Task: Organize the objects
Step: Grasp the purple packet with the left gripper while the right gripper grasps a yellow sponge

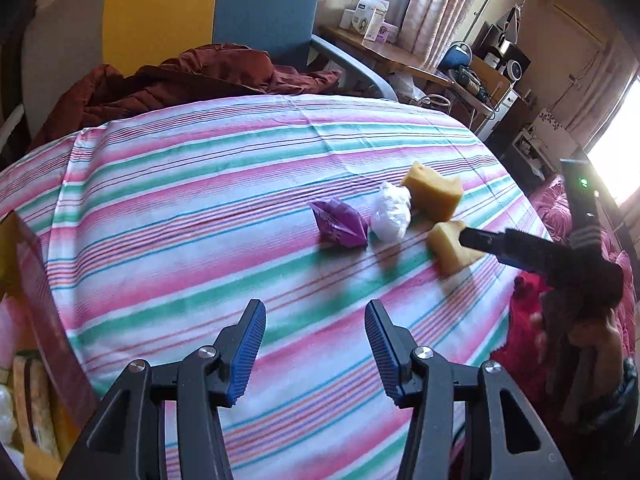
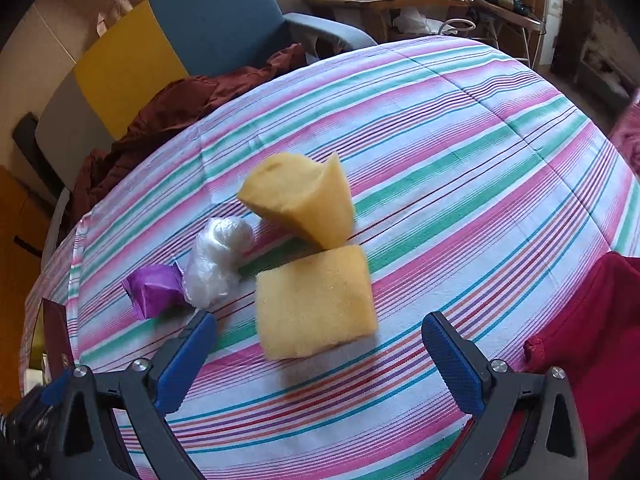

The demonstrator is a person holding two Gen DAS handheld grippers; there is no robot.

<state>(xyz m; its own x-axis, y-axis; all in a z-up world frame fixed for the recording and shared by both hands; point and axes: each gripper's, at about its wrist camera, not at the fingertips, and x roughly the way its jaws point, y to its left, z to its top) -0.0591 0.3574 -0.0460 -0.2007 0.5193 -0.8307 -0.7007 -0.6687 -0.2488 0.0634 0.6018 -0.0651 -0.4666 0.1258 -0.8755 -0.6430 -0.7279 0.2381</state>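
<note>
Two yellow sponge pieces lie on the striped tablecloth [image 1: 180, 208]: a near one [image 2: 316, 300] and a far one [image 2: 300, 196], also in the left wrist view as the near piece [image 1: 448, 248] and far piece [image 1: 434, 190]. A crumpled white plastic bag [image 2: 218, 260] and a purple wrapper [image 2: 154, 288] lie left of them; both also show in the left wrist view, the bag [image 1: 392, 212] and the wrapper [image 1: 340, 224]. My right gripper [image 2: 320, 340] is open, its jaws either side of the near sponge, just short of it. My left gripper [image 1: 316, 344] is open and empty, well short of the wrapper.
A box [image 1: 28, 360] holding sponges and other items stands at the table's left edge. A dark red jacket [image 1: 180, 80] lies on the blue and yellow chair [image 1: 260, 8] behind the table. Red cloth [image 2: 592, 340] is at the right edge. A cluttered wooden desk [image 1: 384, 52] is beyond.
</note>
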